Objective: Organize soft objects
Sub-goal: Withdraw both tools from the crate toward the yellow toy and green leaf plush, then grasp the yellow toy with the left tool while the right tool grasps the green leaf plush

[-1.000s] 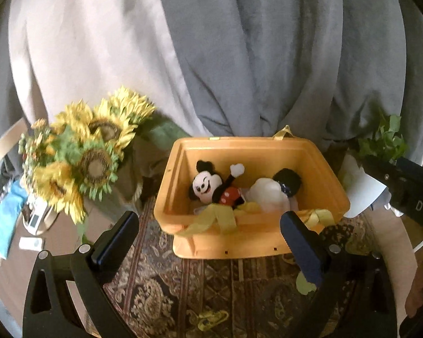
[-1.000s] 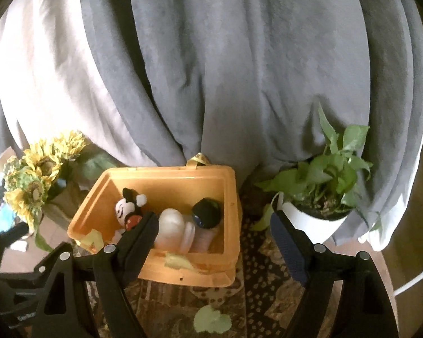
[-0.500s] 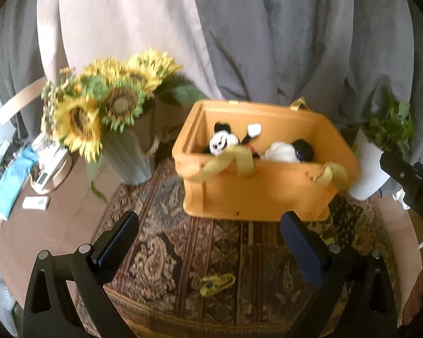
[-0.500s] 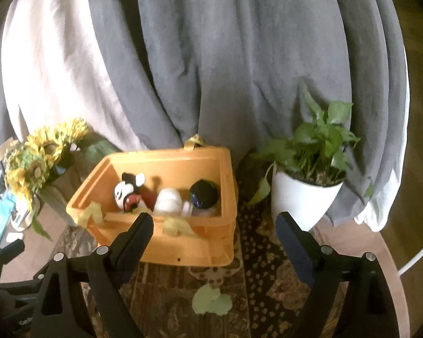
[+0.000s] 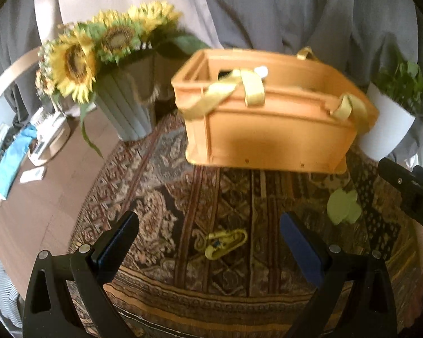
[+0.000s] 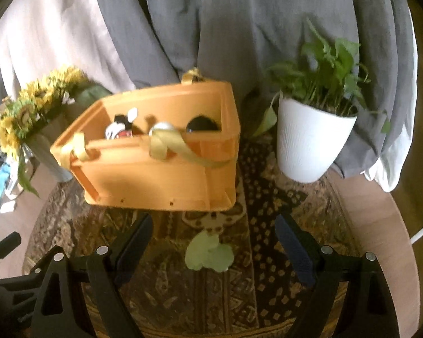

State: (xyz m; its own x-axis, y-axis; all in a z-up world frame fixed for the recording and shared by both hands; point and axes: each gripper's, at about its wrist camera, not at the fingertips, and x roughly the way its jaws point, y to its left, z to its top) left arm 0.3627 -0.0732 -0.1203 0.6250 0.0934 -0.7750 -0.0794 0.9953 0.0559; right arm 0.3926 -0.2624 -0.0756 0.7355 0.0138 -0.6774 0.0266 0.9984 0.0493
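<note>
An orange bin [image 5: 270, 138] [image 6: 155, 174] with yellow straps stands at the back of a patterned rug [image 5: 225, 208]. In the right wrist view it holds a Mickey plush [image 6: 118, 129], a white soft toy [image 6: 162, 126] and a black one [image 6: 203, 124]. A small yellow soft object [image 5: 225, 243] lies on the rug between my left gripper's fingers. A pale green soft object [image 5: 344, 207] [image 6: 208, 253] lies on the rug in front of the bin. My left gripper [image 5: 208, 242] is open and empty. My right gripper [image 6: 211, 239] is open and empty above the green object.
A vase of sunflowers [image 5: 104, 45] [image 6: 28, 109] stands left of the bin. A white potted plant [image 6: 310, 140] [image 5: 389, 118] stands right of it. Grey and white curtains hang behind. A tray with small items and a blue cloth [image 5: 11, 152] sits on the wooden table at far left.
Both grippers have pulled back and lower from the bin. The rug in front of it and the yellow and green objects on it now show more fully.
</note>
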